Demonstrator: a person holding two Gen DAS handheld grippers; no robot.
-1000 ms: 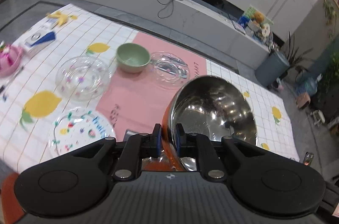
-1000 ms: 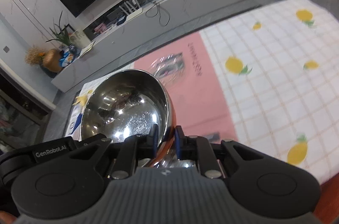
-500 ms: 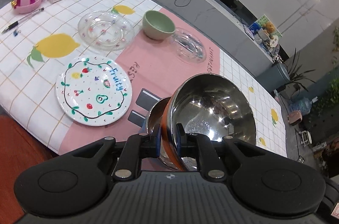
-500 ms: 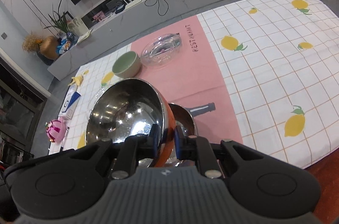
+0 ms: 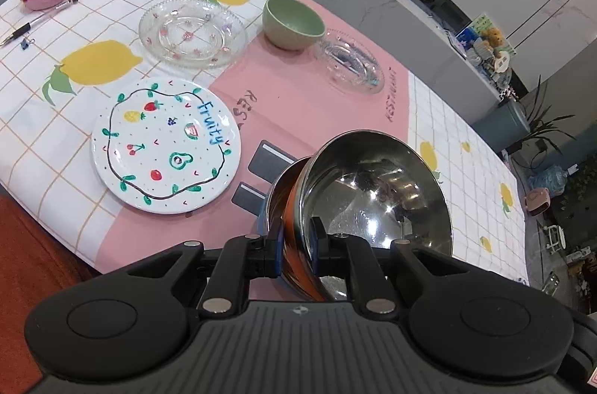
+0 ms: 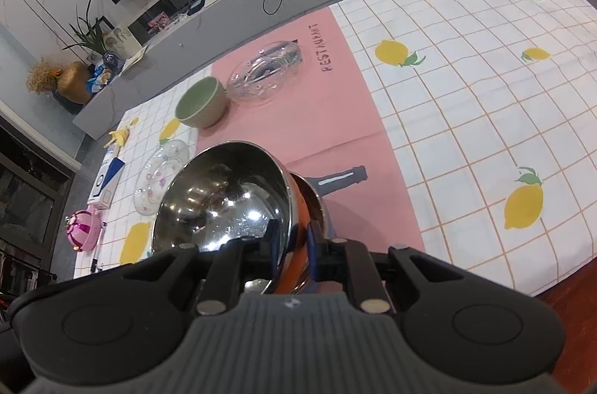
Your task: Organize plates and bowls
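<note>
Both the left claw (image 5: 296, 243) and right claw (image 6: 293, 243) are clamped on the steel bowl (image 5: 377, 196), held tilted into a second bowl (image 5: 278, 187) on the tabletop (image 5: 298, 118); fruit plate (image 5: 166, 146), glass plate (image 5: 192, 37), green bowl (image 5: 293, 22) and glass bowl (image 5: 350, 65) remain unsorted.

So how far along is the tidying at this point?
Early. Nothing looks finished. In hand: both the left gripper and the right gripper are shut on the rim of a steel bowl, which sits tilted in a second steel bowl on the table. Left: the fruit plate, patterned glass plate, green bowl and clear glass dish lie apart, unstacked.
</note>
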